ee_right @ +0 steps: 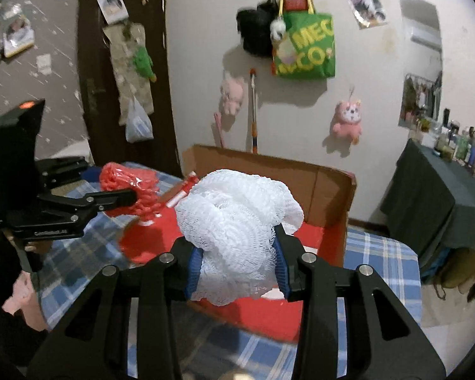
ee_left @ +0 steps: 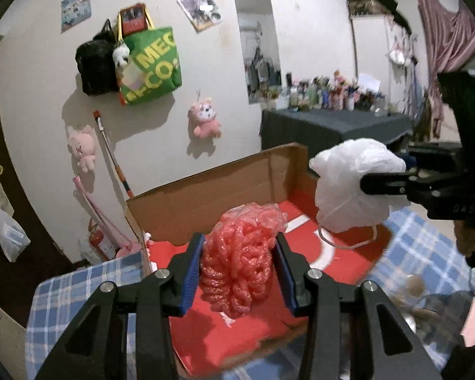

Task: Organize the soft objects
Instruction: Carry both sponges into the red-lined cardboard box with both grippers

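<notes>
My left gripper (ee_left: 239, 269) is shut on a red mesh bath sponge (ee_left: 242, 253) and holds it above the open cardboard box (ee_left: 212, 190) with a red inside. My right gripper (ee_right: 237, 262) is shut on a white mesh bath sponge (ee_right: 237, 221) and holds it over the same box (ee_right: 329, 190). In the left wrist view the white sponge (ee_left: 348, 183) and the right gripper (ee_left: 383, 183) come in from the right, above the box. In the right wrist view the left gripper (ee_right: 126, 198) holds the red sponge (ee_right: 129, 186) at the left.
The box lies on a blue plaid cloth (ee_left: 79, 291) over a table (ee_right: 383, 259). Behind it is a wall with hanging plush toys (ee_left: 205, 120) and a green bag (ee_left: 148, 66). A dark-clothed table with bottles (ee_left: 332, 123) stands at the back right. A brown door (ee_right: 126, 63) is at the left.
</notes>
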